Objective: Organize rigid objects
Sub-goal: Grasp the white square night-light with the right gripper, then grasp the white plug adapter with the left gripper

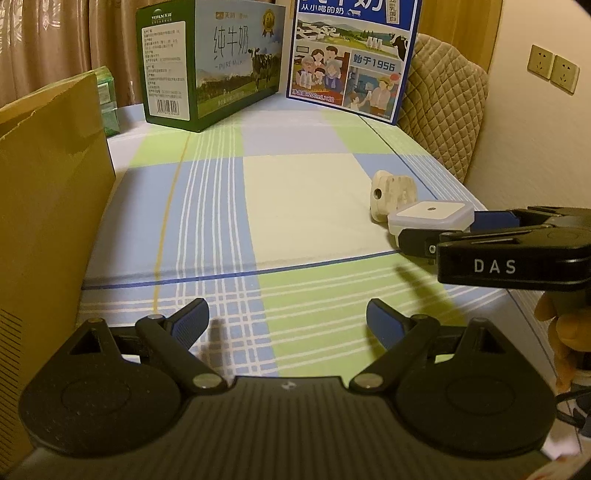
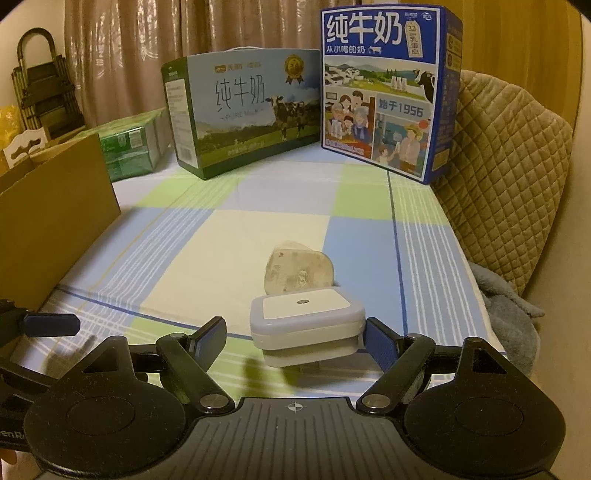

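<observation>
- Left wrist view: our left gripper (image 1: pixel 286 319) hangs low centre with jaws wide and empty over the checked bed (image 1: pixel 295 192). It's probably waiting beside the cardboard box (image 1: pixel 48 206) at left.
- Right wrist view: our right gripper (image 2: pixel 295 338) has its jaws spread around the white plug-in light (image 2: pixel 304 323), lower centre. The right pad is touching, the left one is off, so it isn't gripped yet. The beige block (image 2: pixel 299 273) sits just behind.

Upper centre: green milk carton (image 2: pixel 243 110) beside blue milk carton (image 2: pixel 384 96).
Left edge: brown cardboard box (image 2: pixel 55 214).
Right: quilted cushion (image 2: pixel 509 173).
Background: curtain (image 2: pixel 147 33).
</observation>
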`<action>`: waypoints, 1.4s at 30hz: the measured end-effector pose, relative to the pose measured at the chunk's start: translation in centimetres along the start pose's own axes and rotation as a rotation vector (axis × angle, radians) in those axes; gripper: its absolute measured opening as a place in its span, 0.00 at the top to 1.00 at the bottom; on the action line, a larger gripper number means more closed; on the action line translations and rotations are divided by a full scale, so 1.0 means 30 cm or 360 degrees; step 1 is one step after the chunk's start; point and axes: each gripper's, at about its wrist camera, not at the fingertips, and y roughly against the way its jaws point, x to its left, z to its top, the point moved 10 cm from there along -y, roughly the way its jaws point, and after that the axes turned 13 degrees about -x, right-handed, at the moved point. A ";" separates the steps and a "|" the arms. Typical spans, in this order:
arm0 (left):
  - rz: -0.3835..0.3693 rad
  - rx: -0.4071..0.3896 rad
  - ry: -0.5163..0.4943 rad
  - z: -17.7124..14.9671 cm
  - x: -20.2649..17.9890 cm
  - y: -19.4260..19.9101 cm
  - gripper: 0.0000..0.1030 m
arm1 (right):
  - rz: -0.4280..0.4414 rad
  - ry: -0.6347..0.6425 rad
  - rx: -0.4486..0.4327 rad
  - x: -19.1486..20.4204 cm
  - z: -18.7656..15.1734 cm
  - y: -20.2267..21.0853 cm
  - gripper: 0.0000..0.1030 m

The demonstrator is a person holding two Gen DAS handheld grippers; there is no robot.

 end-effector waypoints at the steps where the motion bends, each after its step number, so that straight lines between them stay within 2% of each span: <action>1: -0.0001 0.0002 0.0004 0.000 0.001 -0.001 0.13 | -0.0002 -0.0006 0.0002 -0.003 -0.001 -0.002 0.24; 12: 0.0004 0.0011 0.0016 -0.002 0.008 -0.008 0.13 | 0.0004 -0.0003 0.0016 -0.003 -0.005 -0.028 0.25; 14: 0.0004 0.0011 0.0014 -0.002 0.007 -0.008 0.13 | -0.0002 0.0018 0.0018 -0.001 -0.007 -0.034 0.29; 15: 0.0003 0.0011 0.0013 -0.002 0.006 -0.008 0.13 | 0.0000 0.0022 0.0022 -0.002 -0.008 -0.035 0.38; 16: 0.0003 0.0010 0.0011 -0.003 0.006 -0.008 0.13 | 0.0009 0.0019 0.0034 -0.001 -0.010 -0.040 0.41; 22: 0.0001 0.0013 0.0005 -0.004 0.002 -0.008 0.13 | -0.0007 0.0004 0.0034 -0.015 -0.004 -0.028 0.42; 28: -0.0023 -0.0030 -0.0006 0.045 -0.046 -0.017 0.13 | -0.0150 -0.0164 -0.0071 -0.117 0.066 0.040 0.42; 35: -0.0112 -0.0108 -0.0060 0.139 -0.157 -0.096 0.13 | -0.0324 -0.0393 -0.0132 -0.268 0.079 0.086 0.42; 38: -0.0170 -0.0136 -0.0075 0.177 -0.199 -0.155 0.17 | -0.0358 -0.0459 -0.0134 -0.314 0.081 0.098 0.42; 42: -0.0186 -0.0159 -0.0135 0.203 -0.245 -0.234 0.23 | -0.0391 -0.0463 -0.0141 -0.343 0.078 0.108 0.42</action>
